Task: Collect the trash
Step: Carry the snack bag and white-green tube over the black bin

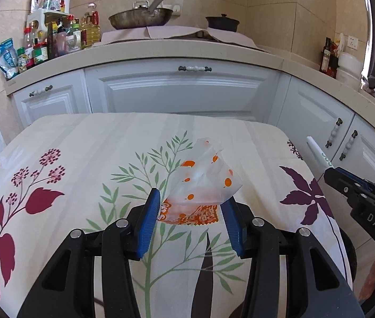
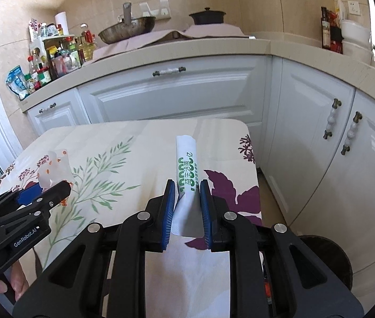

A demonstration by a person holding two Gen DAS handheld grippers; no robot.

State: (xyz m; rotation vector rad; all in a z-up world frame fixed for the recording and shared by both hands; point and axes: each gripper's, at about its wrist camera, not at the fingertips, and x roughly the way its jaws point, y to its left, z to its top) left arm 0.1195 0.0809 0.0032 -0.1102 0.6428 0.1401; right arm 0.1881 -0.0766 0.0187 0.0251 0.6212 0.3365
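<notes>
A crumpled clear wrapper with orange dots and an orange printed edge is pinched between the blue pads of my left gripper and held just above the floral tablecloth. From the right wrist view the same wrapper sticks up from the left gripper at the left. My right gripper is shut on a white packet with green print, which points forward over the table's right side. That packet and the right gripper also show at the right edge of the left wrist view.
White cabinets and a beige counter wrap around behind and to the right of the table. On the counter stand a pan, a black pot and several bottles. A dark round object sits low beside the table's right edge.
</notes>
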